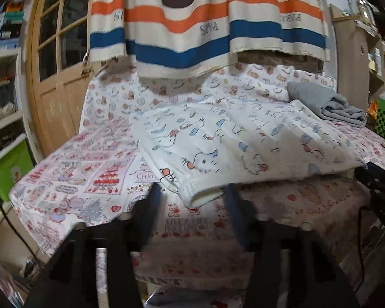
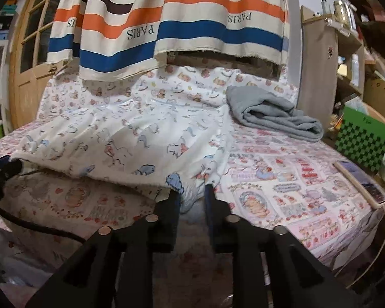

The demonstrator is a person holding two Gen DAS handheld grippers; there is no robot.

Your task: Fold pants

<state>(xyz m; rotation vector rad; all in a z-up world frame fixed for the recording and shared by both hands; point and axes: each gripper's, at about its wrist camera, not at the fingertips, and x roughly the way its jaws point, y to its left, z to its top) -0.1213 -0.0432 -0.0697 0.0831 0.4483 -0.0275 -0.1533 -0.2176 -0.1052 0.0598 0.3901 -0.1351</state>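
The white pants (image 1: 238, 141) with blue and red cartoon prints lie spread over the patterned bed sheet (image 1: 71, 169). Their near edge is lifted off the bed. In the left wrist view my left gripper (image 1: 192, 192) has its fingers wide apart on either side of the elastic cuff corner (image 1: 200, 195), not clamped on it. In the right wrist view the pants (image 2: 131, 138) hang from my right gripper (image 2: 192, 188), which is shut on a bunched corner of the pants. The right gripper shows at the right edge of the left view (image 1: 377, 179).
A folded grey garment (image 2: 272, 113) lies at the back right of the bed. A striped curtain (image 2: 182, 23) hangs behind. A wooden door (image 1: 56, 59) stands at the left, shelves at both sides, a green checkered box (image 2: 362, 138) at the right.
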